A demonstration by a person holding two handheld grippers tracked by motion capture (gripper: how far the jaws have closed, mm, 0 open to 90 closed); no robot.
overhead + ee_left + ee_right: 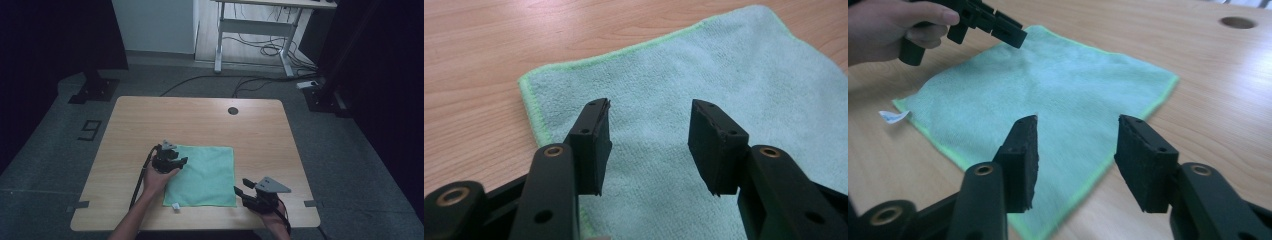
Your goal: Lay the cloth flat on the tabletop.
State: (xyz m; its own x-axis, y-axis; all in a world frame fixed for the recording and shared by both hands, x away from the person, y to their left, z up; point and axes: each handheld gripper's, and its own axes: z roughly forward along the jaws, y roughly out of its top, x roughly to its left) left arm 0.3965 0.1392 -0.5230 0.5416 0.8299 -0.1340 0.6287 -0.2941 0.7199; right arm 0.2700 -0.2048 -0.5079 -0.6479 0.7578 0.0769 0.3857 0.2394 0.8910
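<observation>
A light green cloth [205, 175] lies flat and square on the wooden table [200, 120]. My left gripper [182, 161] hovers over the cloth's left edge, close to its far left corner, held in a hand. In the left gripper view the left gripper [650, 107] stands open just above the cloth [724, 70], with nothing between the pads. My right gripper [242, 186] sits at the cloth's near right corner. In the right gripper view the right gripper [1079, 120] is open over that corner of the cloth [1048, 85], holding nothing. The left gripper [998, 27] shows across the cloth.
A small white label [176, 205] sticks out at the cloth's near left corner. A round cable hole [233, 110] is near the table's far edge. Beyond the table stand a white desk frame [255, 30] and floor cables [210, 80].
</observation>
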